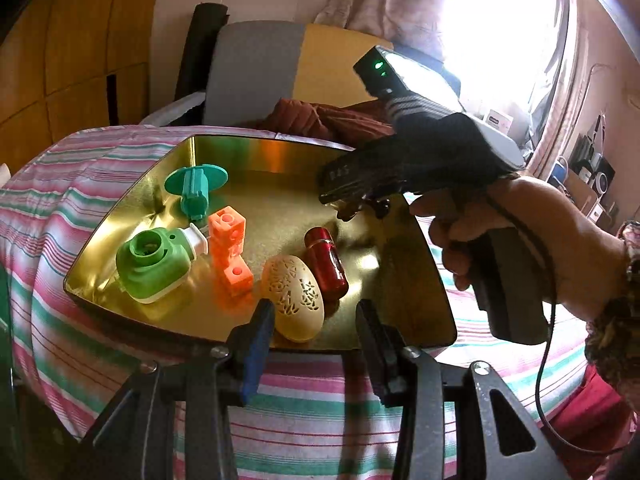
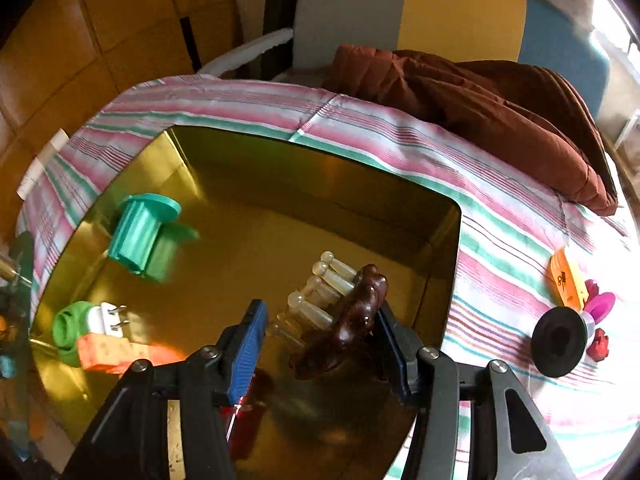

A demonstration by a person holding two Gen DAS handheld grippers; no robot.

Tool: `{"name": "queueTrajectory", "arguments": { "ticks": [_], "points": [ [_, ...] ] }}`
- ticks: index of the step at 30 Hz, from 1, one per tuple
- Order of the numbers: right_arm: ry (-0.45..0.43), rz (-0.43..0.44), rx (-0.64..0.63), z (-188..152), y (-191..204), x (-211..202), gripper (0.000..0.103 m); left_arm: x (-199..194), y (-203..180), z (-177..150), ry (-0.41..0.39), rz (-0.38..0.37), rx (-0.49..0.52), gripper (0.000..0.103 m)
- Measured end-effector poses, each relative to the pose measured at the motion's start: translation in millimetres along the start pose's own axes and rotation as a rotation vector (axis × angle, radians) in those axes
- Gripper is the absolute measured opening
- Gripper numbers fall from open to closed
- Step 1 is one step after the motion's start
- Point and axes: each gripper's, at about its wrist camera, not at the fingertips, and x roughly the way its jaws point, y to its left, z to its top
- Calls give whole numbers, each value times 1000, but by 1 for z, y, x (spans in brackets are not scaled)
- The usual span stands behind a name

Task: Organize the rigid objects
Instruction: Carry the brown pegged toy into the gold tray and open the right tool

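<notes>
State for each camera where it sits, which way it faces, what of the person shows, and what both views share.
Left wrist: sits behind the left gripper, tilted down over the gold tray; its empty fingers and the person's right hand show.
Right wrist: sits behind the right gripper, looking steeply down into the tray; its fingers show, with a brown hair claw clip between them.
Shared: the tray, teal spool, green toy camera, orange blocks, striped cloth.

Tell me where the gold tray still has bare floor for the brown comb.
Free: the tray's far right part, between the teal spool and the right wall, under the brown comb. Crowded: the near left, with green plug, orange blocks, carved egg and red tube.
</notes>
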Motion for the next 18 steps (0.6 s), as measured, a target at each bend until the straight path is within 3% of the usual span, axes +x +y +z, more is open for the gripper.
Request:
{"name": "queueTrajectory", "arguments": {
  "ticks": [9,18],
  "points": [
    [0,-73,-28,4,7,9,55,0,3,0,5,4,-7,42],
    [4,-72,9,4,0,12,55,-2,2,-1,3,3,-7,42]
  ]
}}
